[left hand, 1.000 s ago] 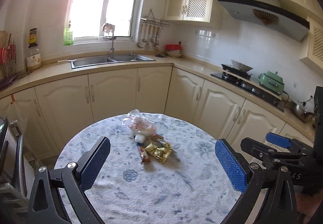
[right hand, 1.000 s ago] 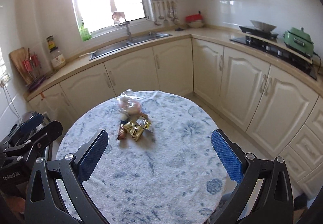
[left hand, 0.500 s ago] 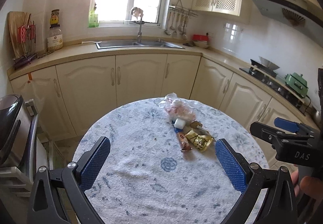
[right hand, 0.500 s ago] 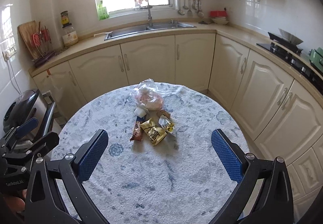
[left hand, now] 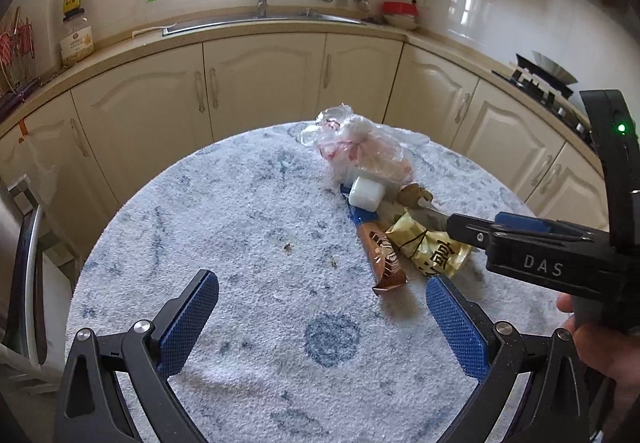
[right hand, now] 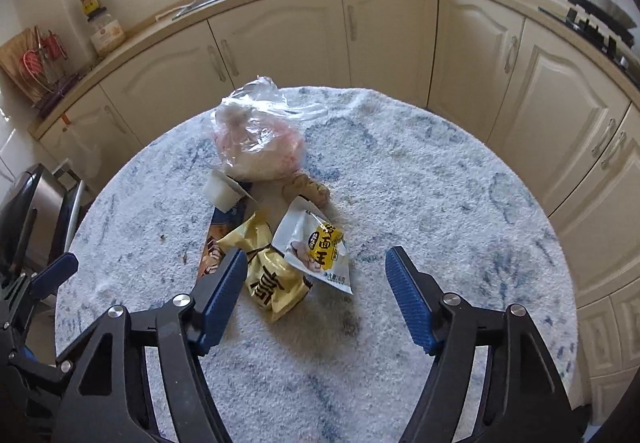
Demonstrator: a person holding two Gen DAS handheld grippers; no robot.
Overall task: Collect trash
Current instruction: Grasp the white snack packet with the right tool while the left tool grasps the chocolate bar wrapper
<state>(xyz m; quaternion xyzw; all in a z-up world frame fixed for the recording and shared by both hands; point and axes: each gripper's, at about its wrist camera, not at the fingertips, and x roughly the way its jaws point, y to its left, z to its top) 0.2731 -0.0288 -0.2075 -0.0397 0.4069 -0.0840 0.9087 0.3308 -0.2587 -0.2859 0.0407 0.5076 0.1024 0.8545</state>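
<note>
Your left hand-held gripper (left hand: 322,317) hangs nearest over the round tabletop (left hand: 240,211), its blue pads spread wide with only the blue-speckled cloth between them. Your right hand-held gripper (right hand: 314,283) has just been closing from its widest; its pads stand about half apart, empty, with the left pad in front of the edge of the gold wrapper (right hand: 272,279), and whether it touches you cannot tell. In the left view that gripper's black body reads "DAS". Both have come down much closer to the litter than a second ago, when the pile looked small and mid-table. Just beyond lie three snack wrappers: the gold one with large dark characters, a brown bar wrapper (left hand: 384,255) to its left, and a white-and-yellow packet (right hand: 320,247) with printed characters to its right. Farther on sit one white cube (left hand: 366,193), one brown lump (right hand: 306,191), then one knotted clear plastic bag (right hand: 256,139). On the far counter stands one labelled jar (left hand: 76,33).
</note>
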